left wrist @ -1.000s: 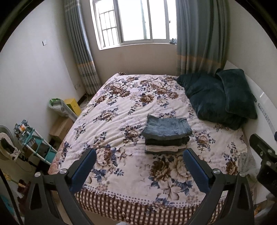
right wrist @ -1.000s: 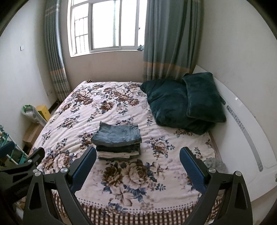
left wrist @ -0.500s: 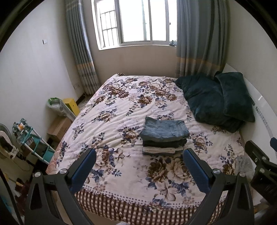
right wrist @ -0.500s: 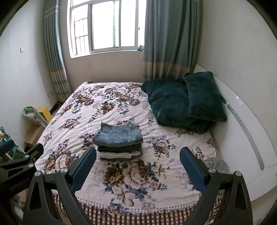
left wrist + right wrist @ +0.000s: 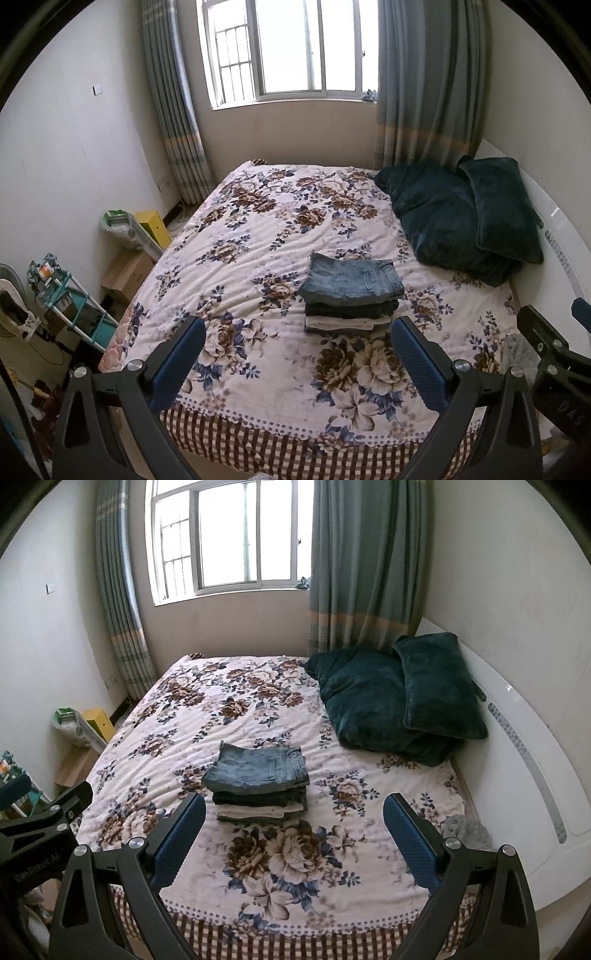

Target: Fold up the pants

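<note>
A stack of folded pants (image 5: 351, 295) lies on the floral bed (image 5: 258, 236), blue jeans on top, darker and pale pairs below. The stack also shows in the right wrist view (image 5: 258, 779). My left gripper (image 5: 297, 339) is open and empty, held back above the bed's foot edge, well short of the stack. My right gripper (image 5: 293, 814) is open and empty too, equally far back. The right gripper shows at the right edge of the left wrist view (image 5: 554, 354); the left gripper shows at the left edge of the right wrist view (image 5: 44, 819).
Two dark green pillows (image 5: 461, 218) lean at the white headboard (image 5: 524, 768). A small grey cloth (image 5: 465, 829) lies at the bed's right edge. A teal rack (image 5: 70, 306), a cardboard box (image 5: 127, 273) and a yellow box (image 5: 153, 225) stand on the floor left of the bed.
Both grippers have drawn back slightly from the bed and stayed open; the stack of pants looks a little farther away and has not moved.
</note>
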### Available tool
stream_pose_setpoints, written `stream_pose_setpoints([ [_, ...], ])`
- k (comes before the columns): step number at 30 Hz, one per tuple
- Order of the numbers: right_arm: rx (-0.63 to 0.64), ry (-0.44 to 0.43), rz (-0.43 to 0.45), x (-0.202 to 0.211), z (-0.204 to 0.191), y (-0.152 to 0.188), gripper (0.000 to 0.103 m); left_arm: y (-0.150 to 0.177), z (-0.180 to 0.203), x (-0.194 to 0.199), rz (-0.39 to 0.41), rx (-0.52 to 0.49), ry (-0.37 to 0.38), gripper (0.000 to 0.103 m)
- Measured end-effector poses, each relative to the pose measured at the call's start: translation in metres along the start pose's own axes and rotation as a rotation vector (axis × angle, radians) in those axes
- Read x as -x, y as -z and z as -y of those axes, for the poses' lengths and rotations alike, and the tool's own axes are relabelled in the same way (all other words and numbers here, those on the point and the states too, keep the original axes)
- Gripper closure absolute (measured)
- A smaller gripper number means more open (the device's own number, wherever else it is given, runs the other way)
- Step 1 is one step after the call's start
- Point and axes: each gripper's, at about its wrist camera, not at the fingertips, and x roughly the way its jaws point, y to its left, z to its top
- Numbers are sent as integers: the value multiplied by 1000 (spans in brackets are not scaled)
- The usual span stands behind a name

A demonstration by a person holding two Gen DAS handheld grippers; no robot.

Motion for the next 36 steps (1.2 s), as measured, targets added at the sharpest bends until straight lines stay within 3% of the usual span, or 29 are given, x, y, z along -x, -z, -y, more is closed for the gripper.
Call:
stream_pose_setpoints([
  [36, -6, -10, -6, 7, -3, 2, 4, -2, 3, -1, 2, 1, -2, 0],
])
